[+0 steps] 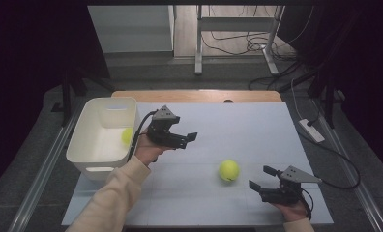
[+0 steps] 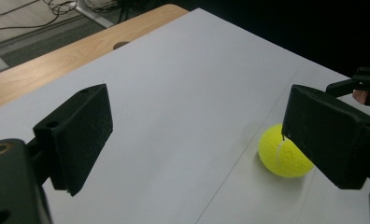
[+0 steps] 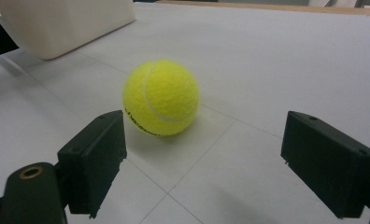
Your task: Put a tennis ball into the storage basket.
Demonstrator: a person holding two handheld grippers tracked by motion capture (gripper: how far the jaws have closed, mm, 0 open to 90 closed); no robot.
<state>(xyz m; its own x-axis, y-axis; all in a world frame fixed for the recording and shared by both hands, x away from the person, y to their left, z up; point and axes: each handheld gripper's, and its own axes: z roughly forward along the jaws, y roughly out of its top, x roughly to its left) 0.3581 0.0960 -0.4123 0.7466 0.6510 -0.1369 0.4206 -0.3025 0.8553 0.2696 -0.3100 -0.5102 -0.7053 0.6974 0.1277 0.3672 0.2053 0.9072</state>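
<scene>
Tennis ball (image 1: 228,170) sits loose on the white tabletop (image 1: 238,121), well right of the white bin (image 1: 85,140), where a second ball (image 1: 126,136) already lies. Just right of the tennis ball, the right gripper (image 1: 263,178) faces it with jaws wide and empty; the left gripper (image 1: 188,138), also wide, hovers between bin and tennis ball. A glancing jaw could likely send the tennis ball rolling off, and both grippers converging might collide.

Dim room, evenly lit white table (image 1: 257,125), soft shadows, dark edges, slightly grainy close views.
</scene>
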